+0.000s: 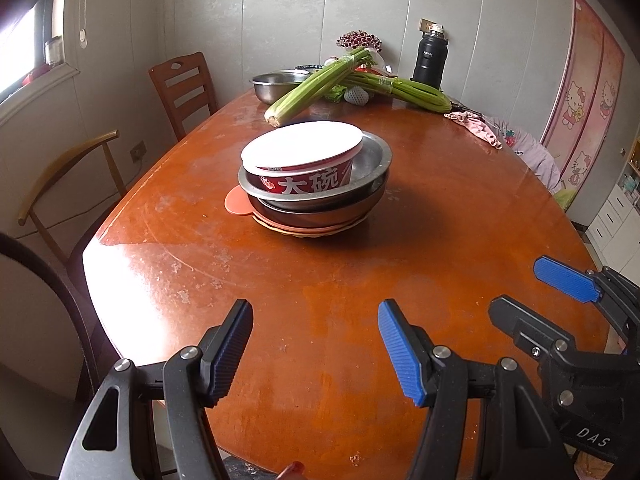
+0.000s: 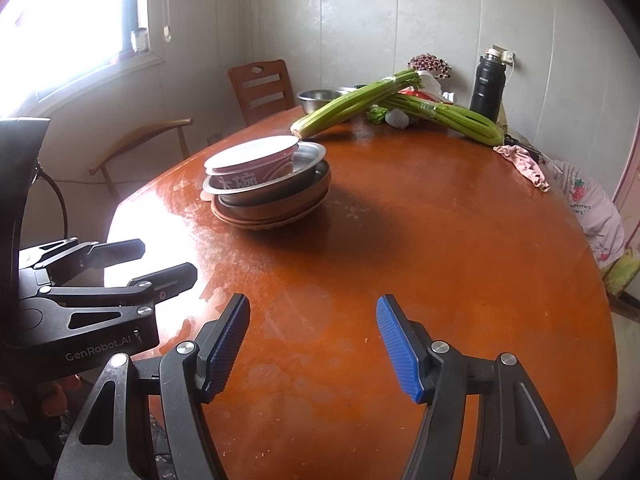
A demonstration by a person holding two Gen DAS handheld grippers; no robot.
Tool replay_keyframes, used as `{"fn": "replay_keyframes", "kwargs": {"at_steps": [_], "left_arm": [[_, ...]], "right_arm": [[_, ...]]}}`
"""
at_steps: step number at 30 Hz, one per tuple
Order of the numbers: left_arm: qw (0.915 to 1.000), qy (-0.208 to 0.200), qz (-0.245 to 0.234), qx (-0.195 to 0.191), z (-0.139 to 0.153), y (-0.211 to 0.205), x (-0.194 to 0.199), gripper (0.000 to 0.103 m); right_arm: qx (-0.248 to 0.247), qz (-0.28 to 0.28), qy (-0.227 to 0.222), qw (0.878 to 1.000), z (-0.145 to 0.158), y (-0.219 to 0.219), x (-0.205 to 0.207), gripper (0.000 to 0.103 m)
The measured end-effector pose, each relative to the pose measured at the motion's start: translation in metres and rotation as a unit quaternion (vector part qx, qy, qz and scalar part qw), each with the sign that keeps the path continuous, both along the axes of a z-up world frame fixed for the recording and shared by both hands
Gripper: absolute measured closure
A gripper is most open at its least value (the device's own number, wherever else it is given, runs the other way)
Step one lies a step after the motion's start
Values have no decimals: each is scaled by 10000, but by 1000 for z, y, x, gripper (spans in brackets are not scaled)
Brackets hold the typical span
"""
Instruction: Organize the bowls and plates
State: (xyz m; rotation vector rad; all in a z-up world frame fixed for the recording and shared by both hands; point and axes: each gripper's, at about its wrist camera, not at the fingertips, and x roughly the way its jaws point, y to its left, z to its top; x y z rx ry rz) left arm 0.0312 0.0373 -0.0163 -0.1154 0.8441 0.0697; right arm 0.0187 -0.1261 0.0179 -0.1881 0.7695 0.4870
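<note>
Both my grippers, left gripper (image 1: 316,352) and right gripper (image 2: 314,350), hang open and empty; the stack of bowls (image 1: 316,184) sits ahead, nearer the left.

- Ahead of your left gripper (image 1: 316,354) the bare table (image 1: 320,280) runs clear up to the stack of plates and bowls (image 1: 316,188); nothing lies between.
- Your right gripper (image 2: 314,346) has the same open stretch ahead, with the stack ahead and to its left.
- The two grippers sit side by side, close together; each crowds the other's inner side, so sideways room between them is tight.
- Right of the stack, a wide empty span of table is open.
- Beyond the stack, celery bundles (image 1: 316,84), a steel bowl (image 1: 276,82) and a dark flask (image 1: 430,58) block the far end.
- A pink cloth (image 2: 524,168) lies at the far right edge.
</note>
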Motion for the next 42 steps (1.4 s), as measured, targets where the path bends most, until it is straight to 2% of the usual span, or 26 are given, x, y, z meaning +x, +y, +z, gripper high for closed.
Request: {"fn": "replay_keyframes", "kwargs": {"at_steps": [33,38,42], "left_arm": [[9999,18,89,123,3,7,4,38],[9998,-5,196,61,7,23,13,38],[9990,-119,430,-18,24,66,32,37]], "right_arm": [[64,-148,-36,9999,8,-7,0,35],[88,-191,79,9997,3,-11,11,35],[218,-464,436,9977,-2,-45,41,35]]}}
